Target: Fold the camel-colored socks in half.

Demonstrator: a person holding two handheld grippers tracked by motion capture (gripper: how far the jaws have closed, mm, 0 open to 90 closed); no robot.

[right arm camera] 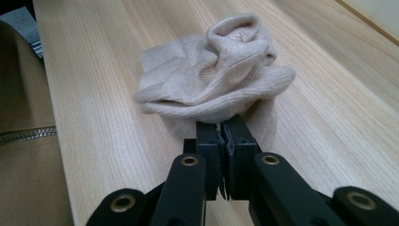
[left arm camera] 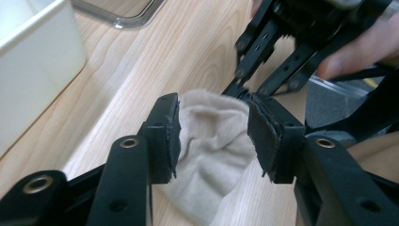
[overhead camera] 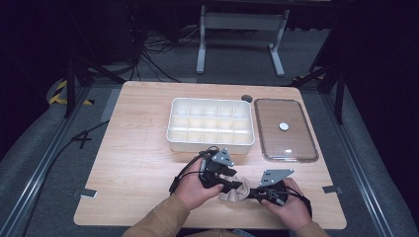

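**Beige sock bunched between two grippers at the table's near edge**

Pale wood grain covers the table (overhead camera: pixel 138 163), which stands on grey carpet in a dark room; black cables trail over the floor beyond its far edge, beside the white legs of another frame (overhead camera: pixel 242 39). Toward the back of the tabletop sits a white divided tray (overhead camera: pixel 211 124), its compartments bare, and just right of it a clear lid (overhead camera: pixel 285 129) lies flat with a small white disc at its centre.

Near the front edge, between the person's two hands, a beige sock (right arm camera: pixel 214 70) lies crumpled on the wood (its cuff curls upward in the right gripper view). The right gripper (right arm camera: pixel 225 141) has its jaws pressed together on the sock's near edge, a fold of fabric pinched between them. The left gripper (left arm camera: pixel 214 136) comes from the opposite side with its jaws spread wide apart; the sock sits in the gap between them, its fabric lying against the inner pad (left arm camera: pixel 171 136) on one side.
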